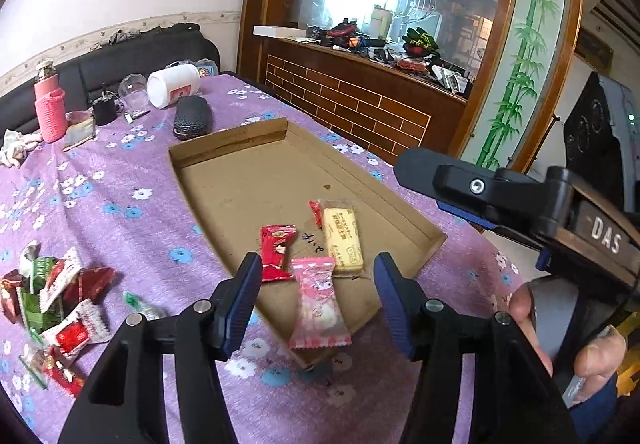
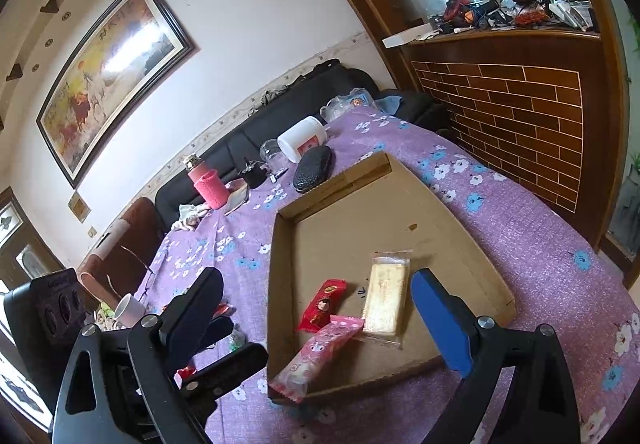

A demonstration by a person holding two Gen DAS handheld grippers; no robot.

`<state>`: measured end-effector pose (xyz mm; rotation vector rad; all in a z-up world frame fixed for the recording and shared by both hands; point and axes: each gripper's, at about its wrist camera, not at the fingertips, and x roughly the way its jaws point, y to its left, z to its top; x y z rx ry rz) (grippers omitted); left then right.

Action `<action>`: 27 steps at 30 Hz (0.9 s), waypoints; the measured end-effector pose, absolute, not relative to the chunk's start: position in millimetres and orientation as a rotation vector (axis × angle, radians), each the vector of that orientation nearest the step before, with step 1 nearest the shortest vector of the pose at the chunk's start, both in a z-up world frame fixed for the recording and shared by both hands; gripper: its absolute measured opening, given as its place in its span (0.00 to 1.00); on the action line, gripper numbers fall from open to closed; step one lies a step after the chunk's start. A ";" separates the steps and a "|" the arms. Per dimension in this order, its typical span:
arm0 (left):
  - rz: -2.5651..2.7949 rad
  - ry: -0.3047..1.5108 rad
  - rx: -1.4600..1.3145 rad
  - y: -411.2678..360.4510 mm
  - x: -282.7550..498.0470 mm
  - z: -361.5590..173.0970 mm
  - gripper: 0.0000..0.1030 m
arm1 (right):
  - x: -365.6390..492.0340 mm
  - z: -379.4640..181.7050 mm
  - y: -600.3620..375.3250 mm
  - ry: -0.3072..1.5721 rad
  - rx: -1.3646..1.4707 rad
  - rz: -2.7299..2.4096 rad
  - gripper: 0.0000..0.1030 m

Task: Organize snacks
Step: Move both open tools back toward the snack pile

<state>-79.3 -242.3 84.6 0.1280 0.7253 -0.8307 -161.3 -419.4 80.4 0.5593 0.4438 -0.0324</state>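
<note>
A shallow cardboard tray [image 1: 240, 147] [image 2: 460, 203] lies on the purple flowered tablecloth. In it are a red snack packet [image 1: 276, 250] [image 2: 322, 304], a yellow biscuit packet [image 1: 342, 238] [image 2: 384, 298] and a pink snack packet [image 1: 318, 304] [image 2: 316, 356] that lies over the tray's near edge. My left gripper [image 1: 318, 304] is open and empty, hovering just above the pink packet. My right gripper [image 2: 320, 328] is open and empty above the tray's near end; it also shows in the left wrist view [image 1: 500, 195]. A pile of loose snack packets [image 1: 56, 304] lies left of the tray.
At the table's far end stand a pink bottle [image 1: 50, 103] [image 2: 208, 183], a fallen white jar [image 1: 174, 85] [image 2: 304, 139], a clear cup [image 1: 134, 91], a black case [image 1: 192, 115] [image 2: 312, 167] and a crumpled cloth [image 1: 16, 147]. A wooden brick-pattern counter [image 1: 348, 95] [image 2: 504, 115] runs along the right.
</note>
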 end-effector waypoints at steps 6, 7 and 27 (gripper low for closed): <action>-0.757 0.751 0.112 -209.4 -72.2 89.5 0.55 | -150.9 79.9 -401.8 0.474 0.562 0.040 0.87; -0.740 0.761 0.109 -199.8 -71.0 88.5 0.55 | -149.2 79.4 -397.1 0.479 0.555 0.056 0.83; -0.344 0.905 -0.089 14.4 3.0 49.7 0.40 | -67.5 50.9 -253.7 0.756 0.220 0.218 0.64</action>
